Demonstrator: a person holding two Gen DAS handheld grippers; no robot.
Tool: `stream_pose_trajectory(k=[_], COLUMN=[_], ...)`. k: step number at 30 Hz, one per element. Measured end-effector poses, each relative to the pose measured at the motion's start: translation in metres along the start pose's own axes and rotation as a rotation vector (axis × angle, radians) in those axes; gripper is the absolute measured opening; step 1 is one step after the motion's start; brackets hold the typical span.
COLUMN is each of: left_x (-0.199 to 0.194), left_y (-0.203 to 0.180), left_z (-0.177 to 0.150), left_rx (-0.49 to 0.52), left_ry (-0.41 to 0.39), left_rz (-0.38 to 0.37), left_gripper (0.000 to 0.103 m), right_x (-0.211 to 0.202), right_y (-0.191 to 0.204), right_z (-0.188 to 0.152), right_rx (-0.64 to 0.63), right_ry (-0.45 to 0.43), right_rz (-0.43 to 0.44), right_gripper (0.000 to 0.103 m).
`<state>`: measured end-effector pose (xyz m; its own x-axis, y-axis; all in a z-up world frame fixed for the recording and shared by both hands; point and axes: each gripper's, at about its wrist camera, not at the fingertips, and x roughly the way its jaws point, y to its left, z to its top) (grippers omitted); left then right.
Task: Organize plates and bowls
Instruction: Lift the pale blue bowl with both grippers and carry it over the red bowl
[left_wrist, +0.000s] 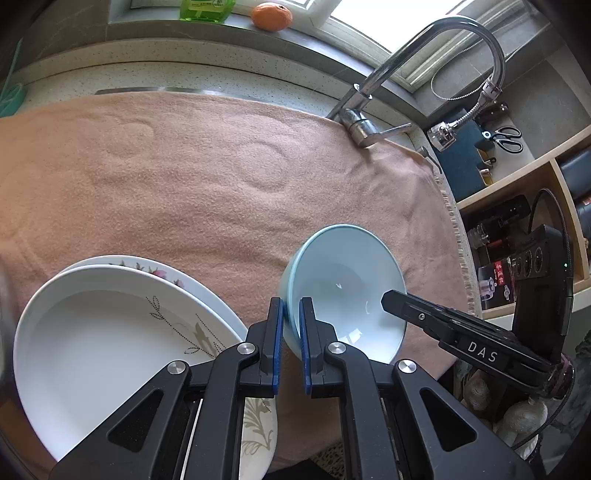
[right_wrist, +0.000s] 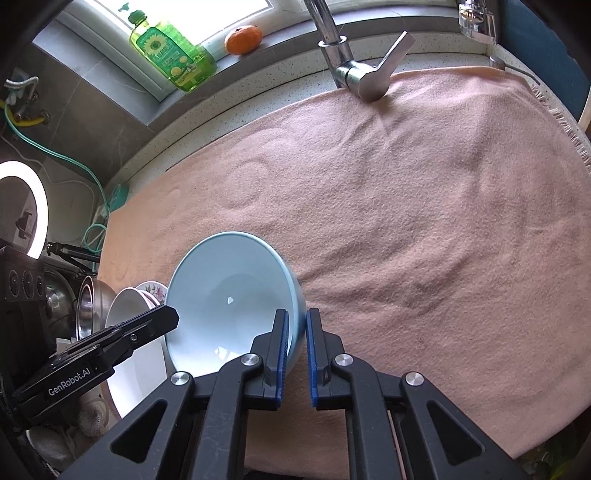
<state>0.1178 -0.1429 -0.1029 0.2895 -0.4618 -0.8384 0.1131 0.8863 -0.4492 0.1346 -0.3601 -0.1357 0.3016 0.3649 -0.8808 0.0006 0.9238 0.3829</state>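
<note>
A light blue bowl is held tilted above the pink towel. My left gripper is shut on its left rim. My right gripper is shut on its opposite rim, and the bowl shows in the right wrist view too. The right gripper's finger also shows in the left wrist view. A white deep plate sits on a floral plate at the lower left, left of the bowl. These plates appear in the right wrist view beside the bowl.
A chrome faucet stands at the towel's far edge. A green soap bottle and an orange sit on the window sill. A steel bowl lies left of the plates. Shelves with jars stand to the right.
</note>
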Motion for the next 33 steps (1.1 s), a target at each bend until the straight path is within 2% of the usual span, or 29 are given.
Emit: stream_pose_trajectory(k=[12,33], left_x=[-0.043,-0.133], left_y=[0.011,0.081], left_z=[0.003,-0.009], left_rx=[-0.027,-0.146], left_ry=[-0.089,-0.261], left_rz=[-0.022,0.015], left_gripper=[0.007,0.007], right_x=[-0.019,-0.009], right_y=[0.038,0.157], right_z=[0.009,0.016], right_rx=[-0.065,-0.261], right_ry=[-0.029,-0.021], right_rz=[0.014,0.083], right_gripper=[0.009,0.009])
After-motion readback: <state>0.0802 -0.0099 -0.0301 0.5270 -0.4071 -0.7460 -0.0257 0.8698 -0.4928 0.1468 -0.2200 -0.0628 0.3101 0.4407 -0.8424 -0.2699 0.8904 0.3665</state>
